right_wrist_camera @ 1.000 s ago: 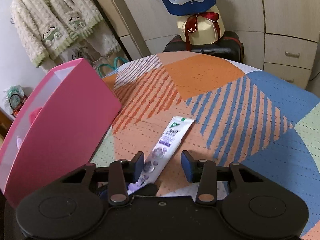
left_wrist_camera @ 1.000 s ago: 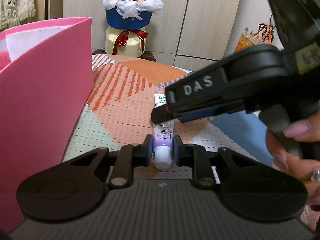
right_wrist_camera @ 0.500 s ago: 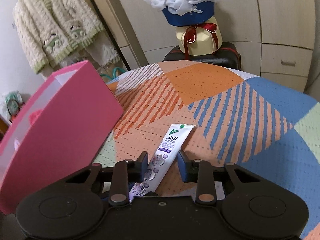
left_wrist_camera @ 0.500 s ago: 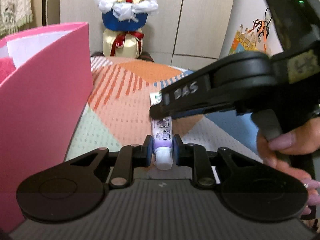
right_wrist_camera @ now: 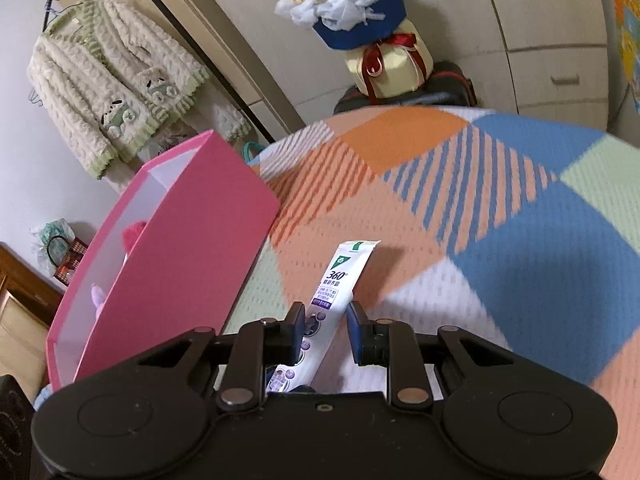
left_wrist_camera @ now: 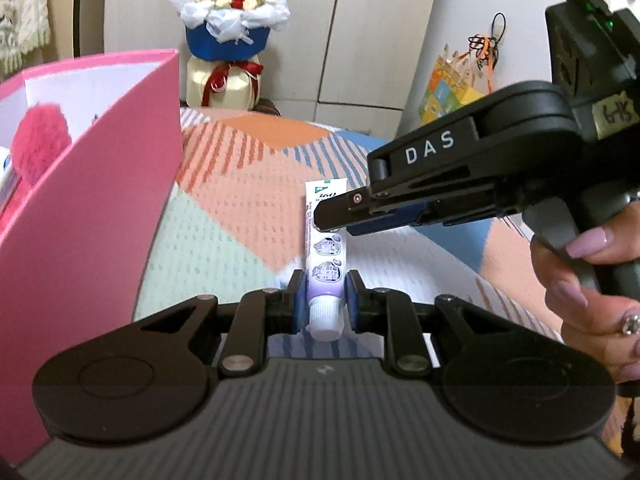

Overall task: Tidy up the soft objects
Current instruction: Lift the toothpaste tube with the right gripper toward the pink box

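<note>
A white and purple toothpaste tube (left_wrist_camera: 325,256) is lifted off the patchwork table cover. My left gripper (left_wrist_camera: 323,300) is shut on its cap end. In the right wrist view the tube (right_wrist_camera: 336,292) runs between the pads of my right gripper (right_wrist_camera: 324,334), which stands open around its middle with a gap on the right side. The right gripper's body (left_wrist_camera: 452,184) reaches in from the right in the left wrist view. An open pink box (left_wrist_camera: 100,184) stands at the left, with a red fluffy thing (left_wrist_camera: 38,144) inside.
The table cover (right_wrist_camera: 460,208) has orange, blue and green patches. A flower bouquet (left_wrist_camera: 230,36) stands beyond the table's far edge. A knitted cardigan (right_wrist_camera: 116,92) hangs at the left behind the pink box (right_wrist_camera: 188,264). Cabinet doors line the back.
Both grippers have risen with the tube, which now hangs above the cover. The right gripper's jaws have narrowed around the tube. The pink box's inside has come into view.
</note>
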Motion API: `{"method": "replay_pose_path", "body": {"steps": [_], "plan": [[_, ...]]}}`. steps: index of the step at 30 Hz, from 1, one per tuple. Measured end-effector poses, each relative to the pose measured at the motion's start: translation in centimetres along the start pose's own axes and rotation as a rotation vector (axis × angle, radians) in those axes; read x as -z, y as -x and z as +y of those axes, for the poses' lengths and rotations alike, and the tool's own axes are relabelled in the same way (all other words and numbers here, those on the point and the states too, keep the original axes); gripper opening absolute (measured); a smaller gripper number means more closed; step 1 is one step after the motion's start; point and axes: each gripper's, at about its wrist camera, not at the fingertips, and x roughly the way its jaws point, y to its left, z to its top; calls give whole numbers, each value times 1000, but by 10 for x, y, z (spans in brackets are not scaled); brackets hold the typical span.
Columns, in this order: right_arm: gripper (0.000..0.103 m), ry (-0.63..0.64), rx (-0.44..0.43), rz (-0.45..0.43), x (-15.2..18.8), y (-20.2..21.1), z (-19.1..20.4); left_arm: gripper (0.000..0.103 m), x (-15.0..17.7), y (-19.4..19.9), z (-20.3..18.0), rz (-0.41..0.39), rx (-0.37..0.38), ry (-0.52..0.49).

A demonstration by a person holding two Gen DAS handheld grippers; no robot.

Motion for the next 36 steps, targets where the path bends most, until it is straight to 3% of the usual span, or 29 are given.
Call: {"method": "replay_pose_path", "body": {"steps": [5,12,17,22,27,30,36], "plan": [[27,6,21,28,16,2,5,19,13,6,2,31,19,18],[38,15,73,121,30,-10,13,19,22,4,6,70,38,56],[40,57,123,121,32,-16,24,20,21,5,7,74,44,66],[36,191,193,74,40,-21,41,23,22,3,4,67,39,19],[27,163,156,23,46,-13,32,32,23,4,-5,70,37,-50],[23,127,111,18,49,-10,30,28,23,6,-7,81,49,-51],[22,116,101,9,57,-5,38,28,28,18,-6,85,60,-52]]}}
